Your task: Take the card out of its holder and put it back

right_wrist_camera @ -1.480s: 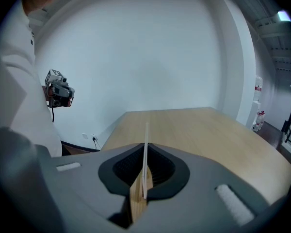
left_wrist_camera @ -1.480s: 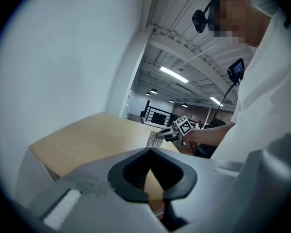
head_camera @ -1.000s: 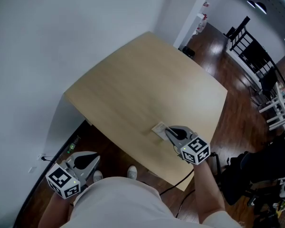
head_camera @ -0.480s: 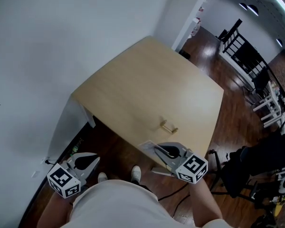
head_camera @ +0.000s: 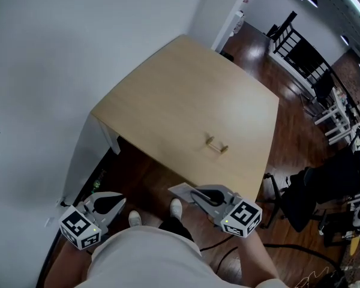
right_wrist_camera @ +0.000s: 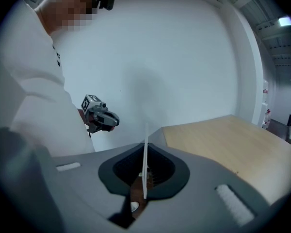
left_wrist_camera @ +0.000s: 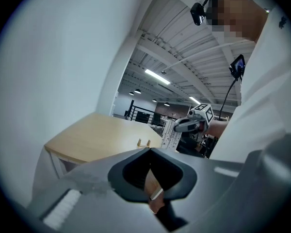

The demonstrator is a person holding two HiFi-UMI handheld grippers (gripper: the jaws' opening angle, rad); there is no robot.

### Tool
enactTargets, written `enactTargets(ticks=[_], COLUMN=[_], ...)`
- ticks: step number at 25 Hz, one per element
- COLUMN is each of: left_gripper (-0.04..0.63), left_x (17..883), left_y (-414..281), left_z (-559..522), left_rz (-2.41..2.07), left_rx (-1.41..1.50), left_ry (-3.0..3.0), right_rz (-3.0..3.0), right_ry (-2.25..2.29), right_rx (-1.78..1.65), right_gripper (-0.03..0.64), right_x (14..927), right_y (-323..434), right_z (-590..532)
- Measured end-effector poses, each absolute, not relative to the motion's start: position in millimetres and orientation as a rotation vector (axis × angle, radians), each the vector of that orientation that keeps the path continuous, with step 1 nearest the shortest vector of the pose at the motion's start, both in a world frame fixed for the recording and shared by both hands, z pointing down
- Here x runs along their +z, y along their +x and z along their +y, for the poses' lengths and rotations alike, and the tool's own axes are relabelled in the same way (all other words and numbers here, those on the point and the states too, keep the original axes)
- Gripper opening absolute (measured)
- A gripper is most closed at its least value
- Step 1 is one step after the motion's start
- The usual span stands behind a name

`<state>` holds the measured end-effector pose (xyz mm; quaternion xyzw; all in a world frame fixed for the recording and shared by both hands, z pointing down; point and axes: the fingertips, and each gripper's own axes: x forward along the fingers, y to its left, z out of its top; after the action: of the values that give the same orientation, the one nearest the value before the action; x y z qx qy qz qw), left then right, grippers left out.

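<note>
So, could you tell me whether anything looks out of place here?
Only the card: it is out of its holder, pinched in the right hand-held gripper, off the table. Nothing looks spilled or damaged.

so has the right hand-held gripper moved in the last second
Yes. The right hand-held gripper, shut on the card, has pulled back from the holder, past the near edge of the table, toward the person.

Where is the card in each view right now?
Head view: card at lower centre, in the right hand-held gripper, just off the table's near edge.
Left gripper view: card right of centre, beyond the table.
Right gripper view: card edge-on at centre, between the jaws.
Shared landmark: the table.
</note>
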<state>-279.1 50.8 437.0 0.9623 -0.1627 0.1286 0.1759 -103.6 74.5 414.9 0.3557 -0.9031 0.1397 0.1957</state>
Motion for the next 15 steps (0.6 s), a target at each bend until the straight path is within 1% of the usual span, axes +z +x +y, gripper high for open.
enactTargets(ticks=[6,15], left_gripper=[0.005,0.005], left_x=[436,437], left_y=[-268,-241], left_z=[49,38], left_rz=[-0.421,-0.474], left_rx=[0.342,0.329], left_ry=[2.737,2.714], right_rz=[-2.505,-2.475], right_ry=[1.045,1.05], right_rx=[0.395,0.365], right_gripper=[0.021,0.021], right_x=[417,417], right_y=[-85,-24], right_z=[71,42])
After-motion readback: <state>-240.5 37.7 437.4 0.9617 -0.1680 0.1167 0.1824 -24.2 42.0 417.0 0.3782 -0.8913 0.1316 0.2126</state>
